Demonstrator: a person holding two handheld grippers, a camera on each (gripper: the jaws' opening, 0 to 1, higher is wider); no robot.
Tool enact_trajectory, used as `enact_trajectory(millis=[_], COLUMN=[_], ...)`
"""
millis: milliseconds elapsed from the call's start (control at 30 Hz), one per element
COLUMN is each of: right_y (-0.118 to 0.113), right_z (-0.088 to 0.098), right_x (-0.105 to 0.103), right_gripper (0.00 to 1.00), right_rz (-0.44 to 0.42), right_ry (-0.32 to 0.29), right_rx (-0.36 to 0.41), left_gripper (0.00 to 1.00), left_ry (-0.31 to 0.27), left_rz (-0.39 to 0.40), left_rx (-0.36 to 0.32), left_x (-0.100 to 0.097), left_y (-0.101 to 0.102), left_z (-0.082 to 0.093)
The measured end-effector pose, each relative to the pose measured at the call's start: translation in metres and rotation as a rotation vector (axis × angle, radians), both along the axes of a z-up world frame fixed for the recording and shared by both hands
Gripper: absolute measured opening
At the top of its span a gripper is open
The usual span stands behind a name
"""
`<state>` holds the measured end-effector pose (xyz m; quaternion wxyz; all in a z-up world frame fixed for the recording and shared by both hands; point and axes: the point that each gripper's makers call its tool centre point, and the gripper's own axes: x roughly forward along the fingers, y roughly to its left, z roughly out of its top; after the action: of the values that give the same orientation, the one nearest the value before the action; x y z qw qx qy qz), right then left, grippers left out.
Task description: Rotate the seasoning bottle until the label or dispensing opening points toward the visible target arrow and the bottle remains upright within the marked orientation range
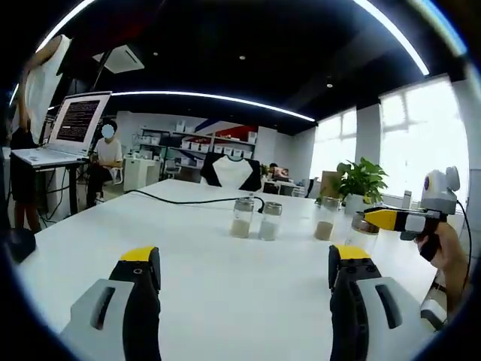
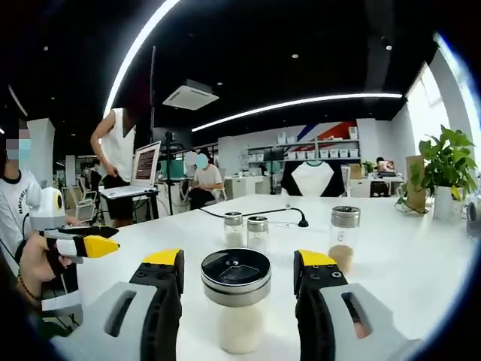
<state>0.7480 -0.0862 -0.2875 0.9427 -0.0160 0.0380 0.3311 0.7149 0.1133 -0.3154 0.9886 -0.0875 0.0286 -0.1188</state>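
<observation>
Seasoning bottle (image 2: 236, 304) between right gripper (image 2: 237, 274) jaws, untouched | upright | white table (image 2: 406, 263)

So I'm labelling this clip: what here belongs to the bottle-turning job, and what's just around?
Job:
- seasoning bottle between the open right gripper jaws
- left gripper, open

Just around:
- three other shaker bottles
- black cable
- potted plant
- laptop

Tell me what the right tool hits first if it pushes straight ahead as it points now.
The near seasoning bottle, standing upright between the right tool's open jaws. It seems already level with the yellow tips, so contact would come almost at once; exact depth is unclear.
</observation>
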Motion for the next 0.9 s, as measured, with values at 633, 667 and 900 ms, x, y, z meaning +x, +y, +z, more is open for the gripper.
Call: enact_trajectory(millis=[633,667,900], right_y=[0.012,0.01,0.013], right_z=[-0.004,-0.005,-0.014], right_x=[-0.004,-0.003,-0.003], right_gripper=[0.66,0.66,0.65], right_rz=[0.458,0.479,0.566], right_ry=[0.053,0.059,0.056], right_rx=[0.115,0.117,0.083], left_gripper=[0.97,0.97,0.98], left_ry=[-0.055,-0.055,-0.045], left_rz=[-0.032,-0.032,-0.05], left_rx=[-0.041,-0.039,-0.002], left_x=[-0.01,-0.009,-0.006], left_y=[0.001,0.001,-0.006], left_z=[0.021,0.021,0.015])
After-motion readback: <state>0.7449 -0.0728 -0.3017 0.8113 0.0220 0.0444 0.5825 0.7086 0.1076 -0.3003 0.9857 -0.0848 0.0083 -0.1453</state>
